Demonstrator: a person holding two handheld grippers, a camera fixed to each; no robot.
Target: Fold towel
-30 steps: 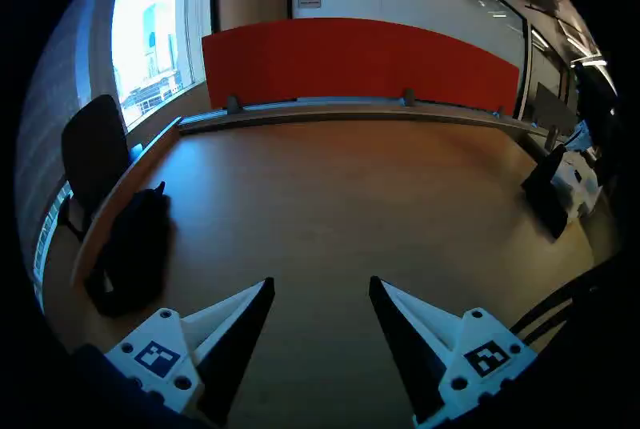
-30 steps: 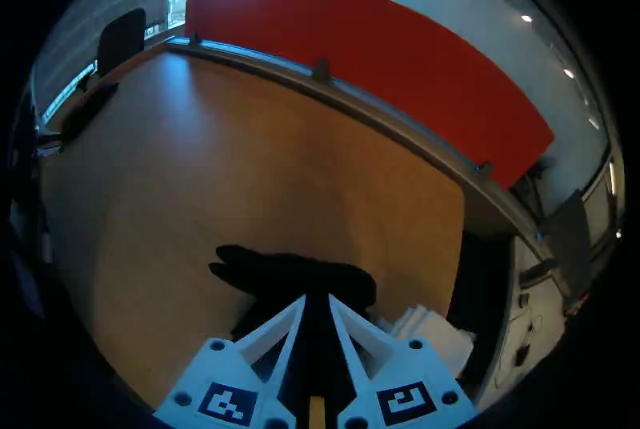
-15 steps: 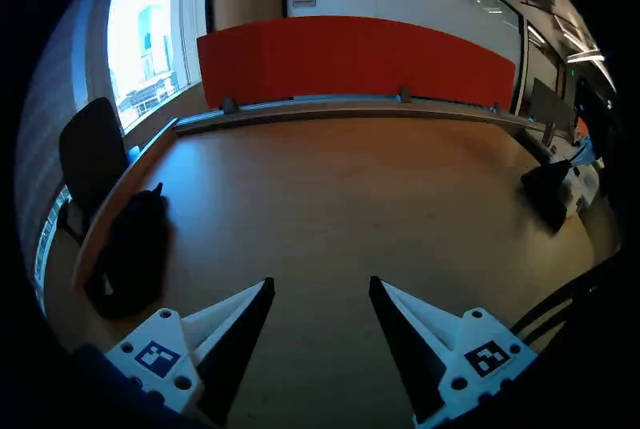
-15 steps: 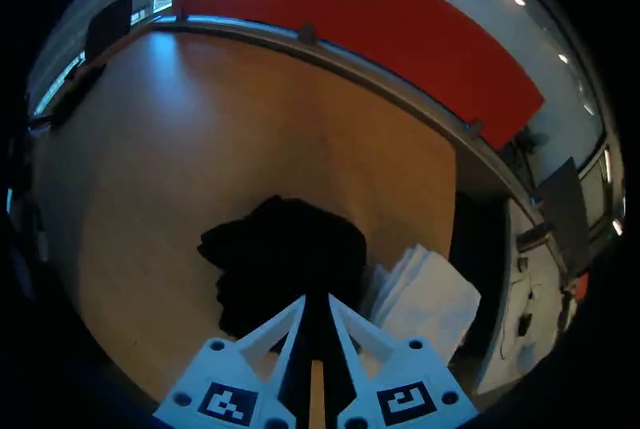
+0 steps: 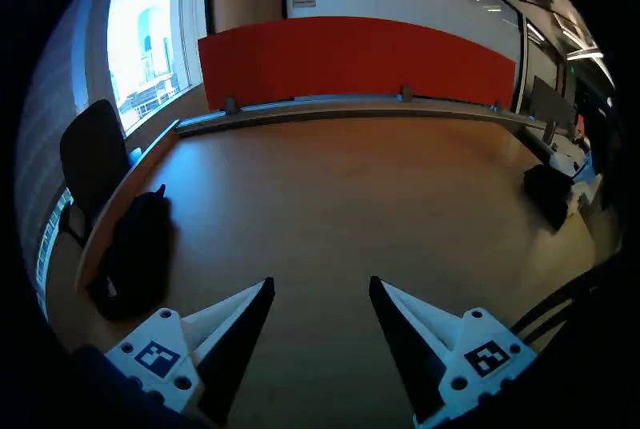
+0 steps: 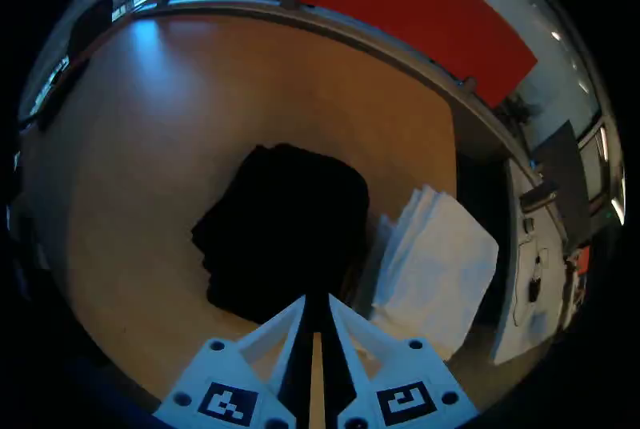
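Lying in a heap on the wooden table [image 6: 160, 109], the dark towel [image 6: 280, 237] sits at twelve o'clock from our right gripper [image 6: 316, 301], whose jaws are together at its near edge; whether they pinch cloth we cannot tell. White folded towels [image 6: 432, 269] lie at two o'clock. Our left gripper [image 5: 320, 281] hovers, jaws apart, over bare wood. We judge folding not yet begun: spreading it flat comes next.

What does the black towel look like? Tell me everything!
The towel is pitch black and looks like soft cloth. It is not folded yet: it lies bunched in a lumpy heap with a wavy outline on the brown wooden table. It is too dark to make out creases. A stack of white cloths sits just to its right. Its near edge runs between the nearly closed fingers of the right gripper, which seem to pinch it.
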